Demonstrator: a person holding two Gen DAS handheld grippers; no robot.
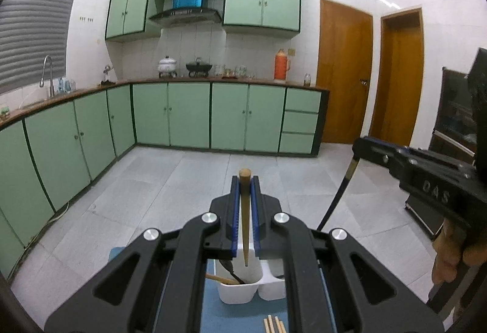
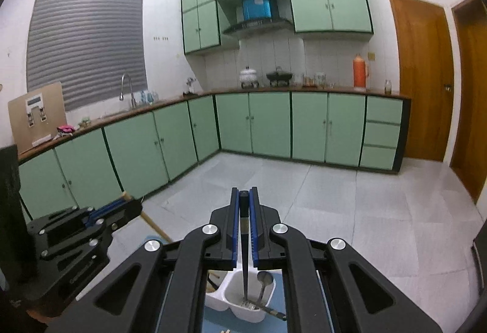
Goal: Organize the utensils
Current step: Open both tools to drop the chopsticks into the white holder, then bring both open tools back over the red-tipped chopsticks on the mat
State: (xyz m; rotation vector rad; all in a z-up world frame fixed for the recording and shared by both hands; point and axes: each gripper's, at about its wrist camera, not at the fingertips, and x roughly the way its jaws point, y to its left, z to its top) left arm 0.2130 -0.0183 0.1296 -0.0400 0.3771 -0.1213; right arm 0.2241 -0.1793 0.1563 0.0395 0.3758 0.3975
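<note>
Your left gripper [image 1: 245, 181] is clamped on a wooden chopstick [image 1: 244, 211], the blue pads pressed against its sides; the stick runs down the middle of the left wrist frame, its thick rounded end poking out past the fingertips and its thin tip hanging above the white utensil holder [image 1: 240, 292] at the bottom centre. Your right gripper [image 2: 243, 196] is likewise closed tight, on a black chopstick [image 2: 244, 241] with a pale band partway along it; the dark tip points down into the white utensil holder [image 2: 243, 302] low in the right wrist frame, though you cannot tell whether it touches anything inside. The holder has separate compartments: in the left wrist view one compartment holds a few wooden and dark sticks leaning left, and in the right wrist view a metal spoon [image 2: 264, 281] stands in the right-hand compartment with another dark utensil lying across the rim. The holder sits on a blue mat [image 1: 213, 311] covering the tabletop. A few loose pale wooden chopsticks [image 1: 274, 324] lie on the mat at the bottom edge of the left wrist frame. Each gripper shows in the other's camera: the right one enters from the right edge of the left view, its black stick curving down beneath it, and the left one sits at the lower left of the right view. Behind, green kitchen cabinets [image 1: 188, 114] fill the background above the tiled floor.
</note>
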